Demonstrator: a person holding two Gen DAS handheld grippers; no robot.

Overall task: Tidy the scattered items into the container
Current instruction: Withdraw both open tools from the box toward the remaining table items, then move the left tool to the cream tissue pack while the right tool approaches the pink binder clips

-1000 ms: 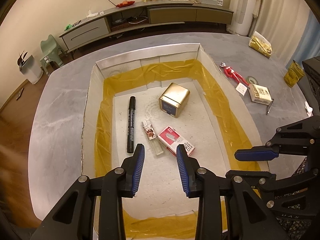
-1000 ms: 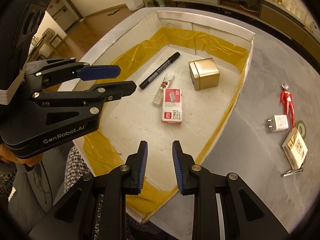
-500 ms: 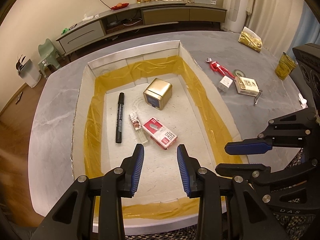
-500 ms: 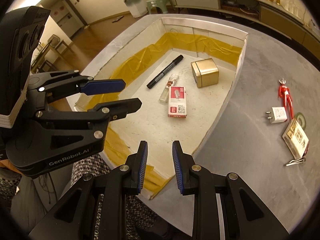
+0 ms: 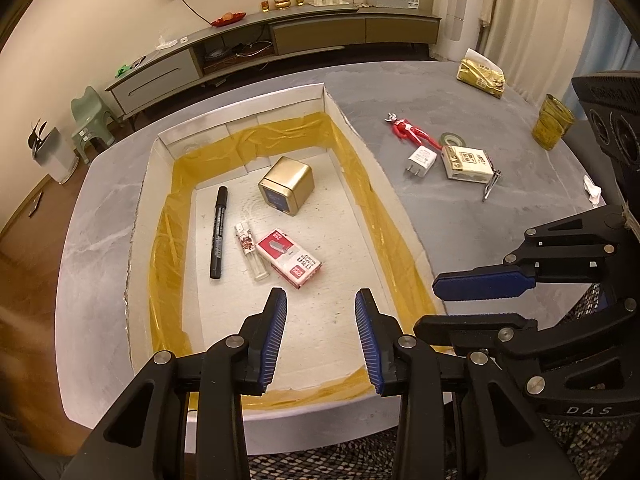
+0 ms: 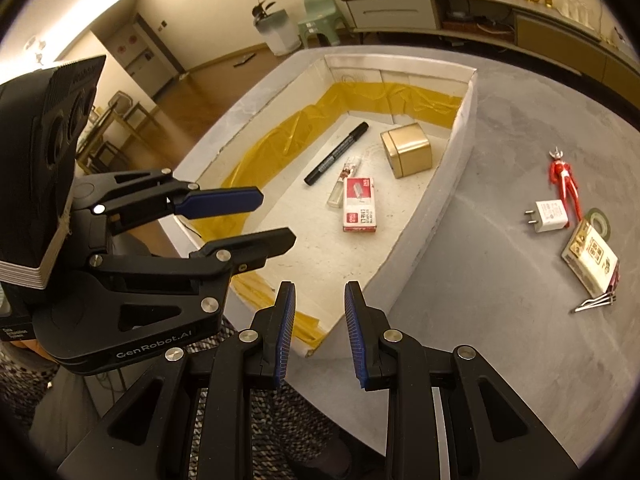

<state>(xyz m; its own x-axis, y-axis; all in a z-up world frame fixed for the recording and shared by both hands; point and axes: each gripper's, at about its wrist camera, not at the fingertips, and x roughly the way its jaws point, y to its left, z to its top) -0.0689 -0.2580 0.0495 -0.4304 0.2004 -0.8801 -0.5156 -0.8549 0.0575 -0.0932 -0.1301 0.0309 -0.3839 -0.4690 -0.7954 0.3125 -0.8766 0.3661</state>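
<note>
A white tray [image 5: 248, 118] [image 6: 448, 188] lined with yellow tape holds a black marker [image 5: 218, 236] [image 6: 338, 152], a gold tin [image 5: 286, 185] [image 6: 406, 150], a lighter [image 5: 251, 250] [image 6: 344, 184] and a red staple box [image 5: 289, 258] [image 6: 359, 205]. On the grey table to its right lie a red figure [image 5: 412, 130] [image 6: 564, 182], a white plug [image 5: 422, 160] [image 6: 550, 216], a cream box [image 5: 467, 164] [image 6: 591, 260] and a metal clip [image 5: 492, 184] [image 6: 596, 303]. My left gripper [image 5: 320, 334] [image 6: 240, 216] hangs open over the tray's near end. My right gripper [image 6: 320, 334] [image 5: 480, 300] is open at the tray's near right corner. Both are empty.
A tape roll [image 5: 452, 138] [image 6: 600, 222] lies by the cream box. A gold packet [image 5: 482, 76] and an amber glass [image 5: 554, 126] stand at the table's far right. A long sideboard [image 5: 280, 44], a green stool [image 5: 90, 124] and a bin [image 5: 50, 152] stand beyond.
Both grippers have pulled back and up from the tray, so more of the table and room shows. Both stay open and the tray's items have not moved.
</note>
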